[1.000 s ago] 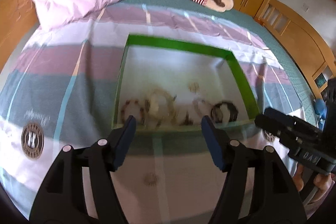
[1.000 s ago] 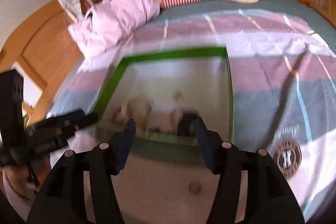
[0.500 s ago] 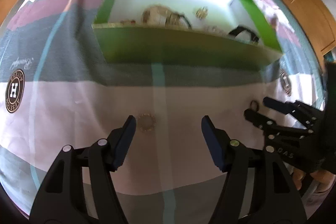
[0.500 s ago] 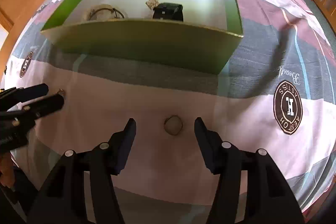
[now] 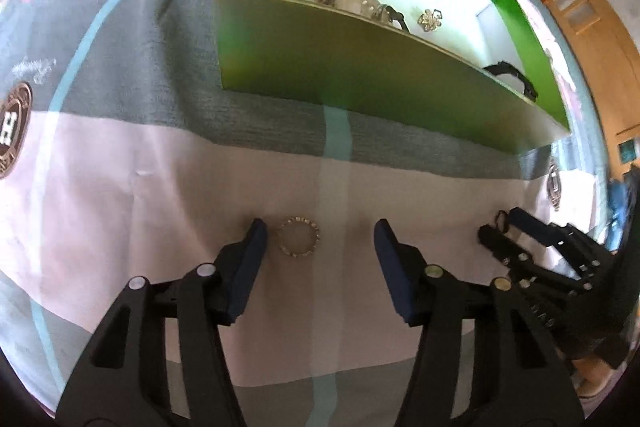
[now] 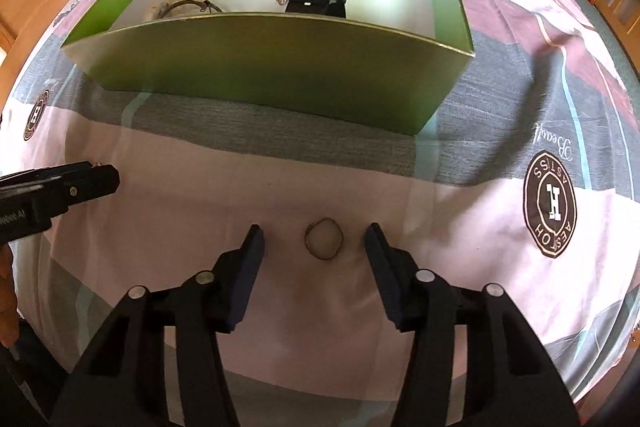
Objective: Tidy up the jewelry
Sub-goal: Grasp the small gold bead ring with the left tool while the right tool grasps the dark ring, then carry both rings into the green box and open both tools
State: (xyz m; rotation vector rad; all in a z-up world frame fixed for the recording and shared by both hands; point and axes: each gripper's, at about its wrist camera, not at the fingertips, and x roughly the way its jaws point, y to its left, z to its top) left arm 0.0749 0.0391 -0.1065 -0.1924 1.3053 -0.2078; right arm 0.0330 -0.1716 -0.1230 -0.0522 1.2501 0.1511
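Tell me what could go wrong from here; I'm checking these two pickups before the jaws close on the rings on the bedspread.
1. The beaded ring lies close to one finger of the left gripper, not centred; the closing jaws may push it aside.
2. The thin dark ring lies flat on the soft bedspread between the closing jaws of the right gripper; they may pinch cloth or slide over it.

Both tongs, left (image 5: pixel 318 237) and right (image 6: pixel 314 241), point steeply down, jaws closing, apparently gripping nothing.

"H" badge (image 6: pixel 550 203) on bedsheet (image 6: pixel 460 227), perhaps "AESFOH"
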